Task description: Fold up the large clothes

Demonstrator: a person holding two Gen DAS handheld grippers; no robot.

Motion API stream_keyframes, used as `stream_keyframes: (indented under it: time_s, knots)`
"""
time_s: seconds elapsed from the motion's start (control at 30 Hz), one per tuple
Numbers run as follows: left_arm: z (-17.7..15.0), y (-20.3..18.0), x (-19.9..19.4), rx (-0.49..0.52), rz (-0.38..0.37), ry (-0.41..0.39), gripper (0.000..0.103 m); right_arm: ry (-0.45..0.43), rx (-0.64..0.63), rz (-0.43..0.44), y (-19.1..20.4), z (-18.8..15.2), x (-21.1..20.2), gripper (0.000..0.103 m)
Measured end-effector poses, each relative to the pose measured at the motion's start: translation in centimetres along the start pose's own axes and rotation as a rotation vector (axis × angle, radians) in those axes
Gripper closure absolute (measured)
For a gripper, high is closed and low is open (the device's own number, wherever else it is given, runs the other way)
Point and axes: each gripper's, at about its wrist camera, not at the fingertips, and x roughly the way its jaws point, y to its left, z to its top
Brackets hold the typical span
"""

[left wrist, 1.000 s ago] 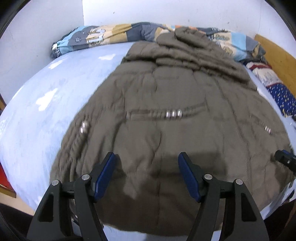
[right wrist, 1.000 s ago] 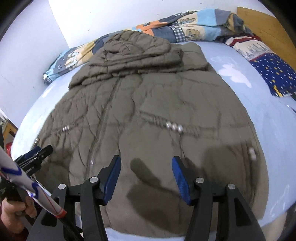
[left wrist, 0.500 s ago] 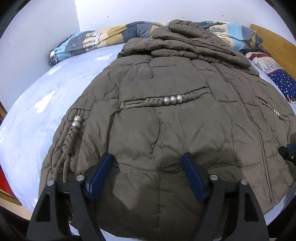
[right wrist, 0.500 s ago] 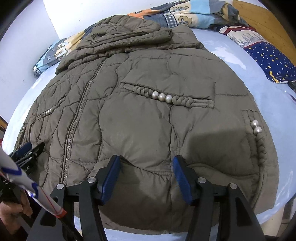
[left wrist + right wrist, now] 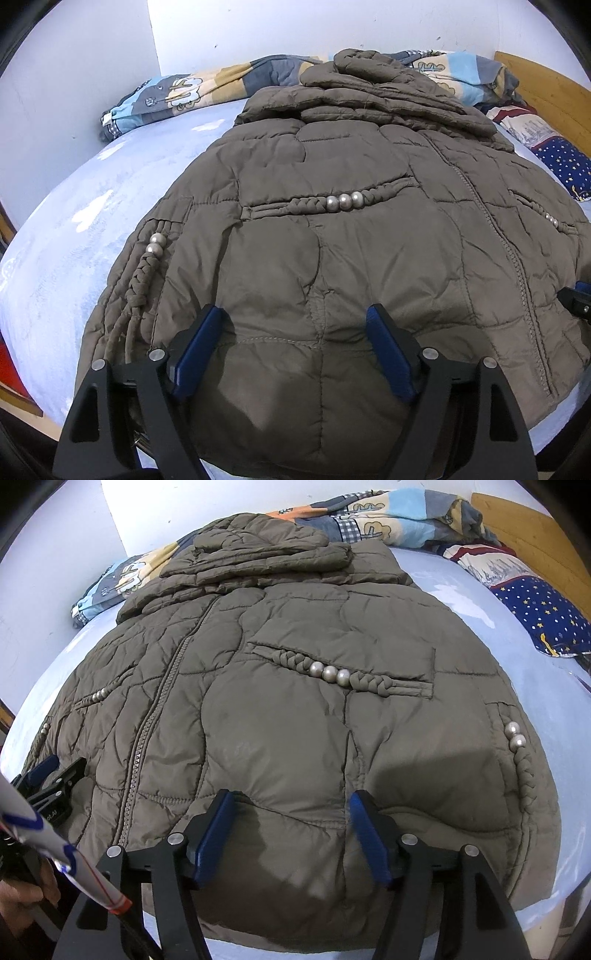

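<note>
An olive-brown quilted jacket [image 5: 332, 258] lies front up on the light blue bed sheet [image 5: 92, 221], zip closed, hood and sleeves folded across its far end. Braided pocket trims carry silver beads [image 5: 345, 200]. My left gripper [image 5: 295, 321] hovers over the near hem on the left half, jaws wide apart, padding bulging between them, pads not pinching. My right gripper [image 5: 291, 799] stands over the hem of the jacket [image 5: 295, 720] on the right half; its jaws are opening and nothing is clamped. Each gripper shows in the other's view: right gripper [image 5: 576, 299], left gripper [image 5: 48, 775].
A patchwork cartoon quilt [image 5: 177, 96] is bunched along the white wall behind the jacket. A navy star-print pillow [image 5: 546, 616] and a wooden headboard [image 5: 535, 528] are at the right. A hand [image 5: 22, 904] and a white rod [image 5: 55, 842] show at the lower left.
Both views have closed in on the jacket's near hem, which now fills more of the picture. The jaws of both grippers stand a little wider. The jacket itself lies as before.
</note>
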Motion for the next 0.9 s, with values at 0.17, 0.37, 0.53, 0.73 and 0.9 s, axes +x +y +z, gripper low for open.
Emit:
stream_keyframes:
  time_s: [0.17,0.37,0.53,0.73,0.9]
  knots:
    - [-0.37,-0.2,-0.11,0.012,0.009,-0.028,0.022,-0.01,-0.002,0.009,-0.1,-0.15,-0.11,0.033]
    - [-0.4,-0.26,-0.12,0.018,0.011,-0.035,0.022,-0.033,-0.007,0.014,-0.1,-0.49,-0.15,0.032]
    - [-0.58,-0.44,-0.21,0.022,0.021,-0.042,0.022,-0.045,-0.02,0.026,-0.41,-0.68,-0.26,0.032]
    - [-0.69,-0.49,-0.3,0.032,0.024,-0.05,0.022,-0.05,-0.027,0.026,-0.32,-0.78,-0.34,0.031]
    - [-0.67,-0.5,-0.76,0.062,0.019,-0.05,0.022,-0.051,-0.022,0.032,-0.27,-0.81,-0.47,0.03]
